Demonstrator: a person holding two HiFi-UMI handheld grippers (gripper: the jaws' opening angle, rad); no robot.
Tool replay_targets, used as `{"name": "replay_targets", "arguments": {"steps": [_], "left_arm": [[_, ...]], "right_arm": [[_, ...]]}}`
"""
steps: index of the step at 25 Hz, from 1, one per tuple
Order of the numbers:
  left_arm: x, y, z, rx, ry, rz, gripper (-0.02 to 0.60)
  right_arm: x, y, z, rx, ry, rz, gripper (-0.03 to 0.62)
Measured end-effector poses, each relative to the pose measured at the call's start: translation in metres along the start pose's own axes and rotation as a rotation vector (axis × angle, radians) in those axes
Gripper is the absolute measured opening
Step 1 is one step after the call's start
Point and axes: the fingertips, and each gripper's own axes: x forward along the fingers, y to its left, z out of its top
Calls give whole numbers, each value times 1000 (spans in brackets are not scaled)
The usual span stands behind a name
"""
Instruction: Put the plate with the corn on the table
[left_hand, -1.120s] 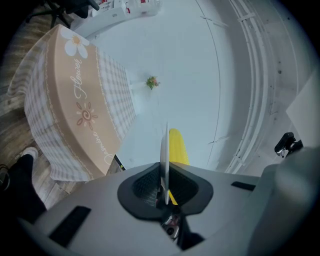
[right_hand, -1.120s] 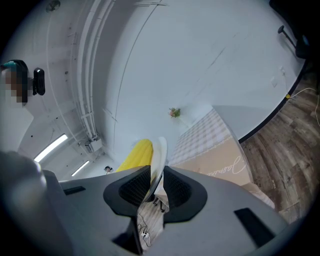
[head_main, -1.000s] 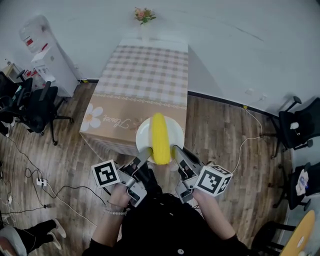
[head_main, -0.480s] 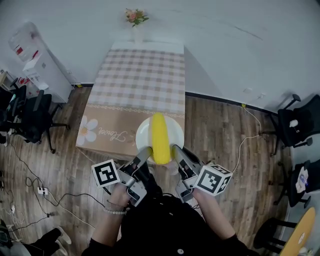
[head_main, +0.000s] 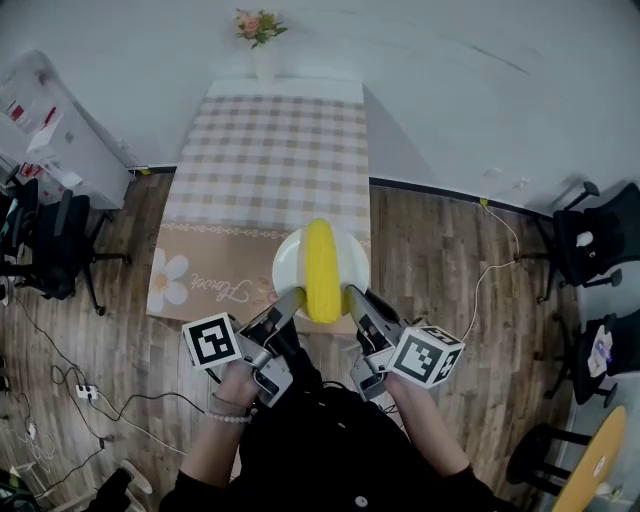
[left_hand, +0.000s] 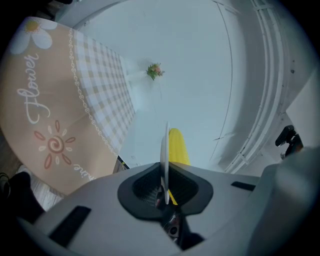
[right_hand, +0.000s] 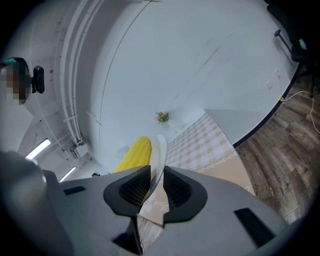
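Two clamps hold firm: left gripper (head_main: 292, 298) and right gripper (head_main: 353, 298) each pinch the near rim of the round, smooth white plate (head_main: 288, 262), long yellow corn (head_main: 320, 270) lying across it. The checked-cloth table (head_main: 270, 150) has drawn closer; the plate now hangs at its near end, so set-down looks close.

You're in an office-type room staged for recording, not a home. Black swivel chairs (head_main: 45, 245) stand well left of your left gripper (head_main: 293, 297) and right of your right gripper (head_main: 353, 296). Loose cables (head_main: 130, 385) trail over the plank floor (head_main: 450, 250) to the left. Ahead stands one cloth-covered table (head_main: 265, 150) with flowers (head_main: 257, 25) against bare white walls (head_main: 450, 90).
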Motion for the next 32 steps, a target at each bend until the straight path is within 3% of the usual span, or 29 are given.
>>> {"name": "replay_targets", "arguments": {"steps": [19, 24, 32], "left_arm": [[45, 46, 71, 42, 121, 7, 34], [52, 54, 81, 16, 140, 21, 34], [64, 69, 88, 46, 195, 28, 34]], "right_arm": [[78, -38, 19, 36, 6, -104, 107], [91, -46, 21, 47, 1, -122, 107], [100, -61, 20, 84, 1, -152, 103]]}}
